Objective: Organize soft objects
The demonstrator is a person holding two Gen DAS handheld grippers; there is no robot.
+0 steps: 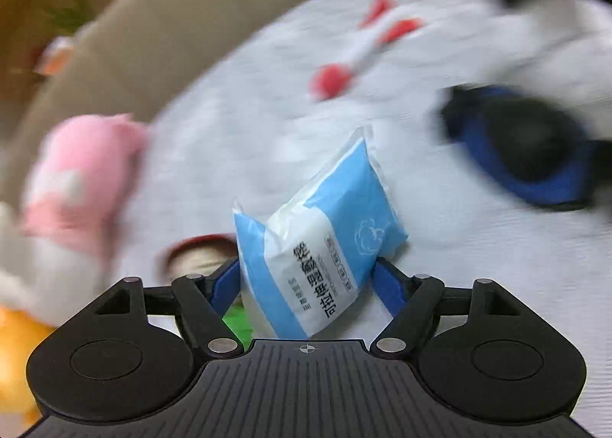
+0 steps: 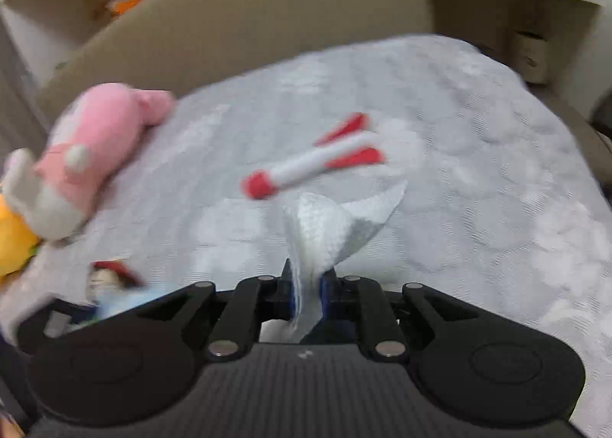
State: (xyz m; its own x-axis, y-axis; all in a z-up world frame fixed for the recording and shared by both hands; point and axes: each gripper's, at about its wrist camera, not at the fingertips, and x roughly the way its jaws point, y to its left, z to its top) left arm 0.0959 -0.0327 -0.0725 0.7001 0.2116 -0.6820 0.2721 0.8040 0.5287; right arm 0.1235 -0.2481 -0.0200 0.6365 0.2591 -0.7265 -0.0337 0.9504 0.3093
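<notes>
Two grippers: both are gripping something soft above a pale grey quilted bedspread (image 2: 478,155).
Left gripper (image 1: 306,273): its blue fingers (image 1: 388,287) are pressing in on both sides of a blue-and-white tissue pack (image 1: 317,243), which is standing tilted between them, printed text running along its length.
Right gripper (image 2: 308,294): its jaws are sitting nearly closed, pinching a white textured cloth (image 2: 325,231) that is fanning upward out of the grip.
Rocket toy (image 2: 313,162): white with red tip and fins, it is lying on the bedspread just beyond the cloth.
Pink plush (image 2: 95,139): it is resting at the bedspread's left edge, beside a tan cardboard box (image 2: 244,25).
Yellow plush (image 2: 11,239): it is touching the pink one at the far left.
Small doll with red hat (image 2: 111,277): it is lying near the right gripper's left side, blurred.
</notes>
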